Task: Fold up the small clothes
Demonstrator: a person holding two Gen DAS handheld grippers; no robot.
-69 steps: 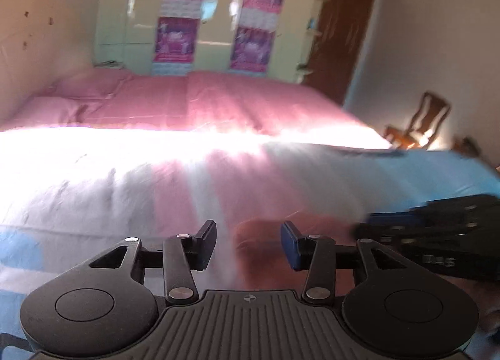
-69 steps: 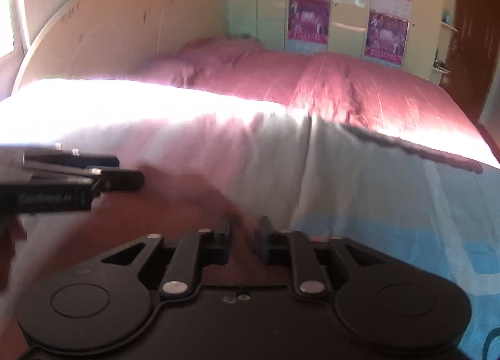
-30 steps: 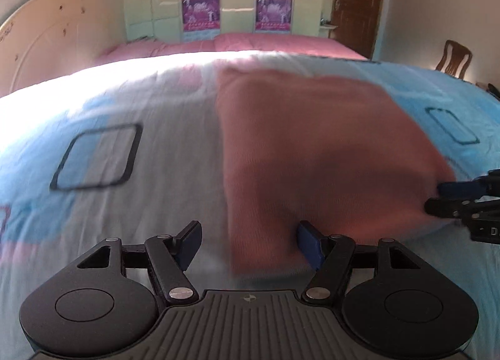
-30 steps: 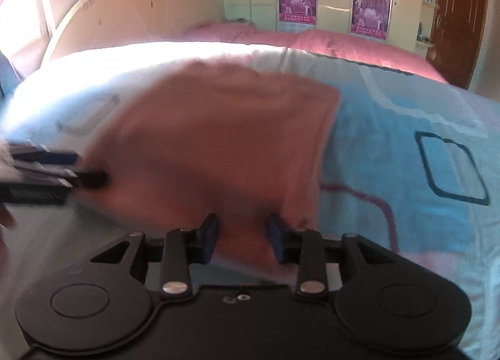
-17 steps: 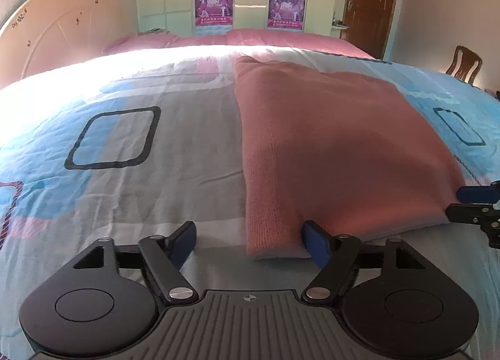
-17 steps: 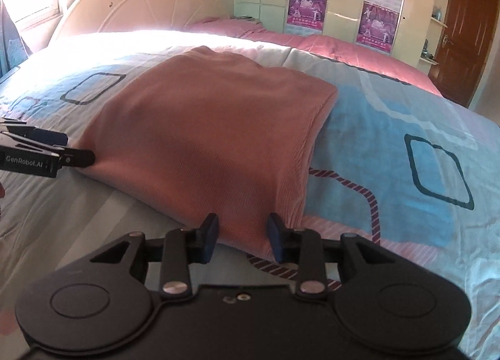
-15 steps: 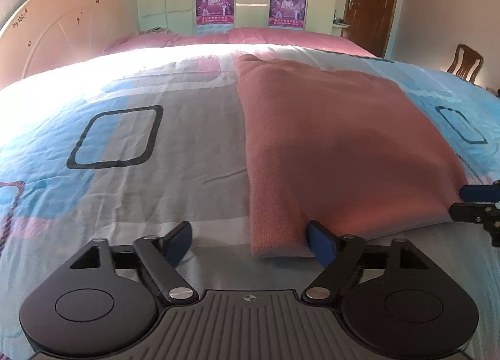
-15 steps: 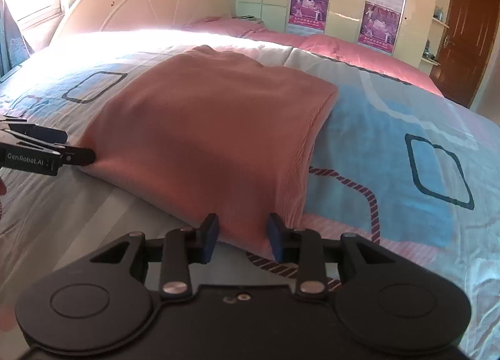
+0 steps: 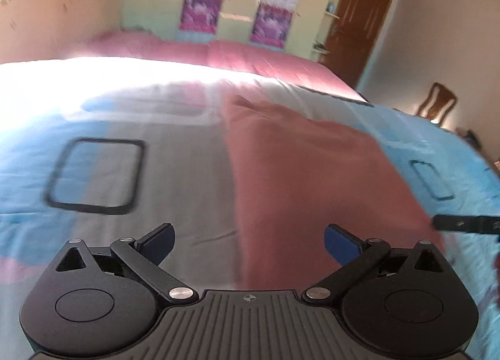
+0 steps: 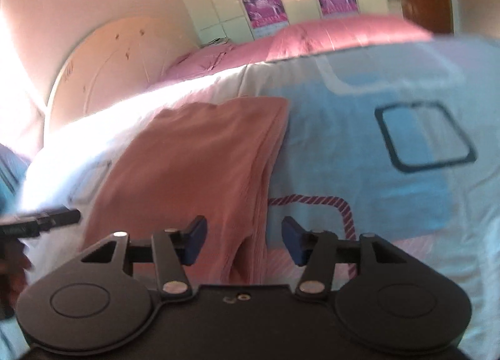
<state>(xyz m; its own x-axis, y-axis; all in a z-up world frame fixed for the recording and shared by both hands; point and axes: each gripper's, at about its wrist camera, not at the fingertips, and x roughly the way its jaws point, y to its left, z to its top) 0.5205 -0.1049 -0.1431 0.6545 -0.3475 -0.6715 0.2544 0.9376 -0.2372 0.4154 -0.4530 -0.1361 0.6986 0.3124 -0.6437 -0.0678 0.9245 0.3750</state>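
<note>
the pink garment (image 9: 315,178) is lying folded flat on the bed (image 9: 175,178), on top of a light blue, grey and white bedspread with dark square outlines printed on it. both views are pretty motion-blurred so fine detail is hard to make out. the left gripper (image 9: 248,242) has its fingers (image 9: 157,239) spread wide apart with nothing between them, hovering over the near left edge of the garment, so one finger sits over bare bedspread and the other over the pink fabric. the right gripper (image 10: 243,239) is also open and holding nothing, with its fingers (image 10: 195,238) either side of the garment's near right corner, where you can see the stacked edges of the fold running up along the right side. can't tell if either one is actually touching the cloth. each gripper shows up in the other's view as a dark bar poking in at the side, right next to the garment's edge. behind the bed there's a pale rounded headboard (image 10: 103,63), a pink pillow area (image 9: 218,53), a cream wardrobe (image 9: 237,0) with purple posters on it, a brown door (image 9: 356,22) and a wooden chair (image 9: 437,106) off to the right.
</note>
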